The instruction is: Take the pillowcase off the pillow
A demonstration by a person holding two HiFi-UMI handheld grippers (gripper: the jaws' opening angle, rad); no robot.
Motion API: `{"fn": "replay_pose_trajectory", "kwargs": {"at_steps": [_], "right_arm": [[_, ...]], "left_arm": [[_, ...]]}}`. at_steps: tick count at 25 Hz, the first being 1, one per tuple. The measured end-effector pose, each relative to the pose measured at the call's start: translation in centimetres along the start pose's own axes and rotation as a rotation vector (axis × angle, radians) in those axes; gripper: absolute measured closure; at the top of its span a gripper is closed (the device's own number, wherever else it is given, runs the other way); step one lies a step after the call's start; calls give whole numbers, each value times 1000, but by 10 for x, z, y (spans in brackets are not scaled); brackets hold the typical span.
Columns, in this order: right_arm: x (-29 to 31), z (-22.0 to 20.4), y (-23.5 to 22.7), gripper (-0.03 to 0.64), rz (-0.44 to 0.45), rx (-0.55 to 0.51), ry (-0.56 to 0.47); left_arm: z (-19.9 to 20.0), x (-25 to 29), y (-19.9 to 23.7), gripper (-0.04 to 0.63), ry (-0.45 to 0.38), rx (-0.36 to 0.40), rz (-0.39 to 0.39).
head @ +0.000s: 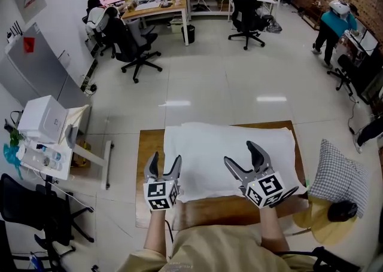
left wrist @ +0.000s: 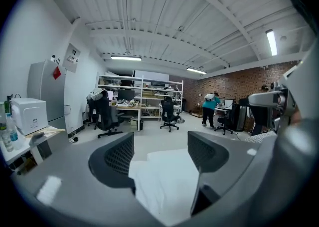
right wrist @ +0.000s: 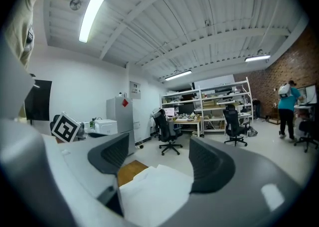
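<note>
Pillow [head: 230, 151] lies beneath the left gripper [head: 166, 159] and right gripper [head: 240, 152] (jaws of both spread, empty).

Head view: looking steeply down on the table [head: 149, 145] from above.
Left gripper view: facing level, sitting close over the pillow [left wrist: 167, 176].
Right gripper view: facing likewise, just alongside.
Shared: pillow and shelves [left wrist: 142, 89] are showing in all three.

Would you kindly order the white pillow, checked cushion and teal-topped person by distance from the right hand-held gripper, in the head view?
1. White pillow, just beneath the right hand-held gripper.
2. Checked cushion, off to its right.
3. Teal-topped person, far across the room.
</note>
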State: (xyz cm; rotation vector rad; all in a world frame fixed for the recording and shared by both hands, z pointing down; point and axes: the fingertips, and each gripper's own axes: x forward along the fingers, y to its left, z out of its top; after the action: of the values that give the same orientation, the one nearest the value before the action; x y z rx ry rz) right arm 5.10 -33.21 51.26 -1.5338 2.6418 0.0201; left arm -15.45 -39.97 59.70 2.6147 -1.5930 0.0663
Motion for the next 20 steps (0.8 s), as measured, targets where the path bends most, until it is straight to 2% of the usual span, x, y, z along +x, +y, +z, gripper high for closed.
{"fn": "replay_pose_trajectory", "kwargs": {"at_steps": [5,12,16,20], "right_arm": [[10,-9,-22,249,9,24,26],[25,-32,-26,249,33,31,96],[45,-83,-21,249,97,-33,254],[78,-166,-6,250,213,-153,480]], "left_arm": [[-27,24,5,255,86,-3,-3],[-78,38,17,255,218,-80,-37],[-94,38,18,255,257,-112,-31],[-93,35,14,255,251,-146,-32]]}}
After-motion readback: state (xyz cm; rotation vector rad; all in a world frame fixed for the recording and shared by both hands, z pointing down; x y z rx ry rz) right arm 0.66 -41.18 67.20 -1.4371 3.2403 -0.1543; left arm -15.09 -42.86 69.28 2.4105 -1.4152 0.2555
